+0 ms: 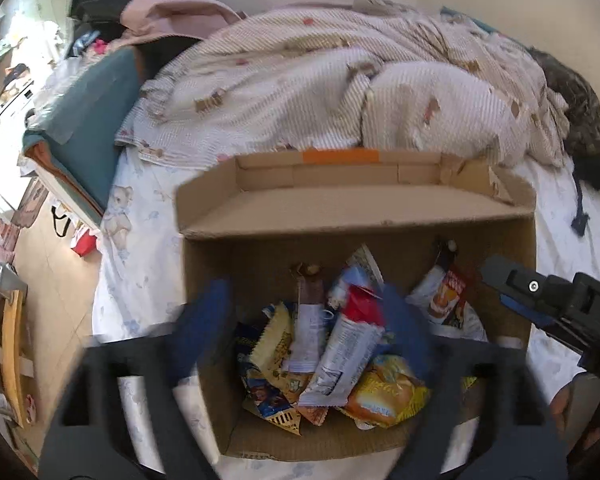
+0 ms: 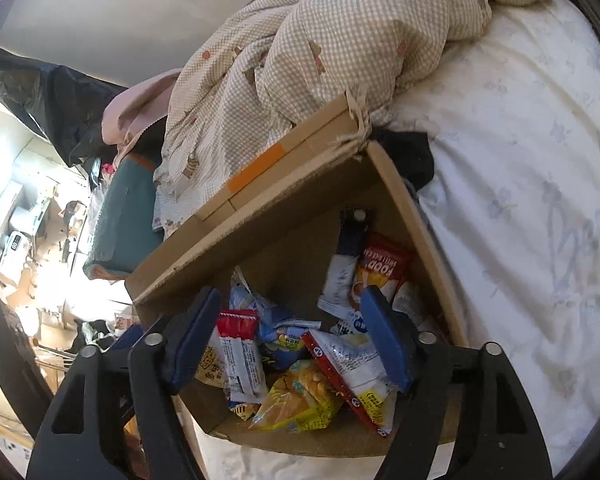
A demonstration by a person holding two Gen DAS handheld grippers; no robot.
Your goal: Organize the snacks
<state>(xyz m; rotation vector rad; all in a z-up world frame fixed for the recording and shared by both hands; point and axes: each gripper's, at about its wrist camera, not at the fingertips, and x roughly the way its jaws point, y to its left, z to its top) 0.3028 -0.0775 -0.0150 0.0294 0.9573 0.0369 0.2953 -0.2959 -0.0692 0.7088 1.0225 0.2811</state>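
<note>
An open cardboard box (image 1: 284, 208) (image 2: 300, 184) sits on the bed and holds a heap of snack packets. A red-and-silver packet (image 1: 348, 352) lies on top, a yellow one (image 1: 384, 396) (image 2: 300, 400) in front, a red-topped one (image 2: 240, 356) to the left. My left gripper (image 1: 304, 332) is open and empty above the heap, its blue fingers blurred. My right gripper (image 2: 292, 336) is open and empty over the box, with a red-edged silver packet (image 2: 352, 364) lying between its fingers. Its body shows at the right of the left wrist view (image 1: 552, 304).
A rumpled checked duvet (image 1: 340, 92) (image 2: 320, 52) lies right behind the box. White sheet (image 2: 520, 200) spreads to the right. A teal cushion (image 1: 96, 120) marks the bed's left edge, with cluttered floor and a wooden chair (image 1: 8, 344) beyond.
</note>
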